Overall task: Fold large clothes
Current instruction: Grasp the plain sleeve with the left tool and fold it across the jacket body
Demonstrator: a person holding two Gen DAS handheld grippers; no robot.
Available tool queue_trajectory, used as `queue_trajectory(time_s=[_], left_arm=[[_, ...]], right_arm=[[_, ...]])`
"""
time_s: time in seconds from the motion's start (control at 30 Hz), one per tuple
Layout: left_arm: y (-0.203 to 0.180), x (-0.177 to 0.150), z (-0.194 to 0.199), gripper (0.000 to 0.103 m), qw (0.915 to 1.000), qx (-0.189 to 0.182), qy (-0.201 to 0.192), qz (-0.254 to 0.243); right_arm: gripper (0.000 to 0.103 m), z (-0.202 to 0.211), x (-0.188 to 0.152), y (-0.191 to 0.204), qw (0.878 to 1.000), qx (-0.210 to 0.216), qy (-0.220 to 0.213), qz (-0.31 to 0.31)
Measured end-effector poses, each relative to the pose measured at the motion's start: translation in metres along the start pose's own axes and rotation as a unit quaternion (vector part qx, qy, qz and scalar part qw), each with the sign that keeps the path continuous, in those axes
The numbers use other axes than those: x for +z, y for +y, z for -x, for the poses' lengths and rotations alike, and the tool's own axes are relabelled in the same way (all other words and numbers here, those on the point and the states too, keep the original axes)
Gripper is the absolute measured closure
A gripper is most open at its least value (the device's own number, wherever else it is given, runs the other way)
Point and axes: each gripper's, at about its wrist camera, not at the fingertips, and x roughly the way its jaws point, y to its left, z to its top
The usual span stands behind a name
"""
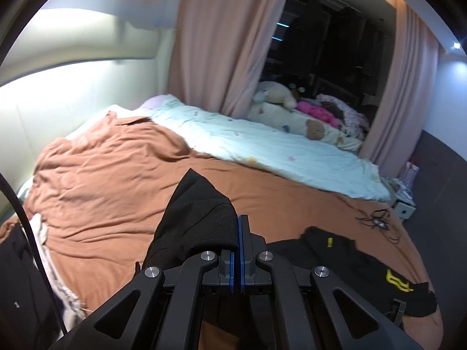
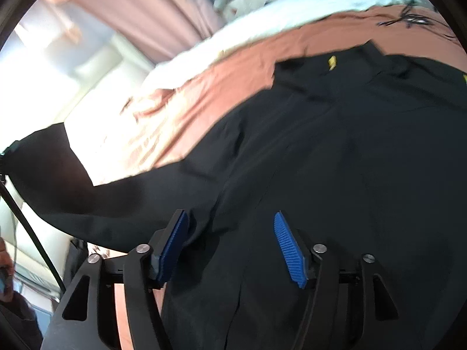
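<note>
A large black garment (image 2: 321, 151) with small yellow marks lies spread on the brown bed cover (image 2: 210, 87). My left gripper (image 1: 237, 233) is shut on a corner of the black garment (image 1: 201, 218), which stands up in a peak above the pads and is lifted off the bed. The rest of it lies to the right on the bed (image 1: 350, 256). My right gripper (image 2: 230, 233) is open, its blue pads (image 2: 289, 250) close over the black cloth, with folds of the cloth between the fingers.
A brown bed cover (image 1: 116, 175) fills the bed, with a pale blue quilt (image 1: 262, 143) behind it. Stuffed toys (image 1: 277, 93) and pink curtains (image 1: 221, 43) are at the back. A tangled cable (image 1: 376, 221) lies at the right. White cloth (image 1: 49, 250) lies at the left edge.
</note>
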Motion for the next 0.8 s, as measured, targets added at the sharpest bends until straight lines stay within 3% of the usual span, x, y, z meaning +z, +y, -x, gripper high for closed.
queue_trajectory(time_s=[0.17, 0.4, 0.53, 0.8], left_arm=[[-0.059, 0.007, -0.001, 0.101, 0.9980, -0.057, 0.001, -0.027], [-0.144, -0.008, -0.008, 0.101, 0.9887, -0.126, 0.016, -0.079], [-0.182, -0.022, -0.023, 0.101, 0.9824, -0.148, 0.036, -0.108], [-0.243, -0.062, -0.059, 0.101, 0.9670, -0.196, 0.080, -0.142]], right_arm=[[0.034, 0.059, 0.001, -0.026, 0.999, -0.016, -0.045, 0.014], [0.034, 0.103, -0.036, -0.050, 0.994, -0.069, -0.078, 0.010], [0.034, 0.109, -0.043, -0.058, 0.995, -0.064, -0.071, -0.023], [0.034, 0.153, -0.036, -0.092, 0.985, -0.108, -0.090, -0.104]])
